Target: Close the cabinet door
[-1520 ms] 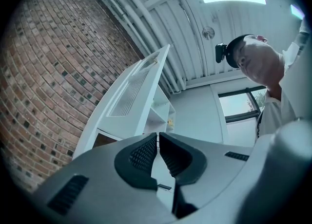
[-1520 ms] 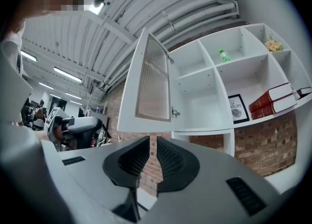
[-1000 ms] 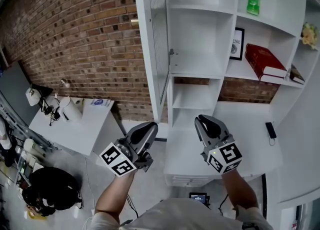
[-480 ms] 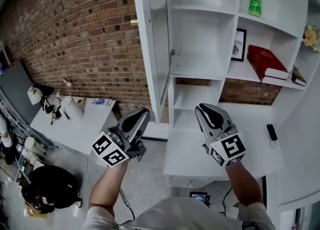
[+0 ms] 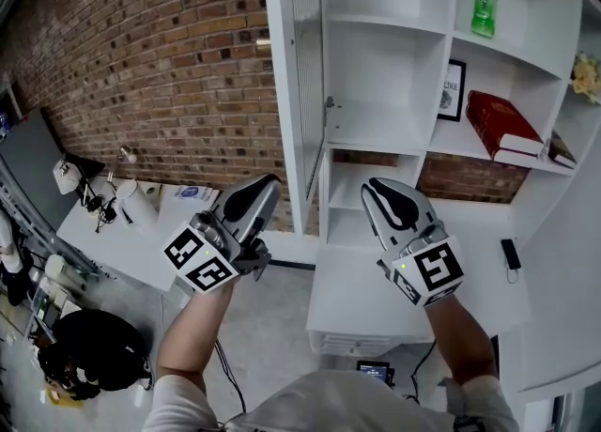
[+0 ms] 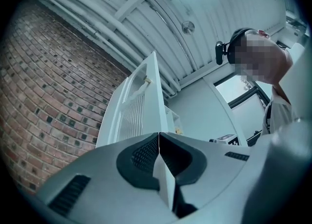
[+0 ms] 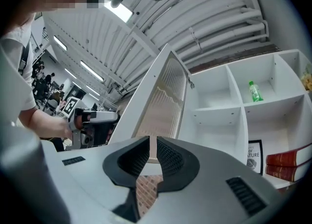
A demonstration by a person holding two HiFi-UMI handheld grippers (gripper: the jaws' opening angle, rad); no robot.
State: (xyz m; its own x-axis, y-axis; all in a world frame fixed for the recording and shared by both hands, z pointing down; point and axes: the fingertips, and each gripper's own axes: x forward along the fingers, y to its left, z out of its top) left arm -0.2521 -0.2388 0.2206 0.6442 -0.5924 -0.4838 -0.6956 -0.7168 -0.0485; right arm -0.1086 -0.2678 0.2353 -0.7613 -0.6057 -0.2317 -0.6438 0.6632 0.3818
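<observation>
L gripper (image 5: 268, 181) sits nearest me, low and on the brick-wall side. Its jaws are pressed together at the tips w/ nothing held. R gripper (image 5: 376, 186) is beside it in front of the cabinet (image 5: 385, 92); its jaws are a narrow slit apart, also empty.

Just past both tips stands the cabinet door (image 5: 299, 73). It's swung wide open and seen edge-on, sticking out from the cabinet's L side. Neither gripper looks to be touching it yet.

The job hasn't started, I'd say: the step in hand is getting contact. My plan:
- Use L, since it's already on the door's outer face.
- Put the closed jaws flat on the panel near the free edge, by the handle (image 5: 264, 44) and far from the hinge, for an easy swing.
- Push slow and steady, following the arc.
- Keep R out of the closing gap.
- Ease off before it meets the frame so it doesn't bounce.

Further back, a green bottle (image 5: 485, 3) and a red book (image 5: 502, 120) sit on other shelves, clear of the door's path.
</observation>
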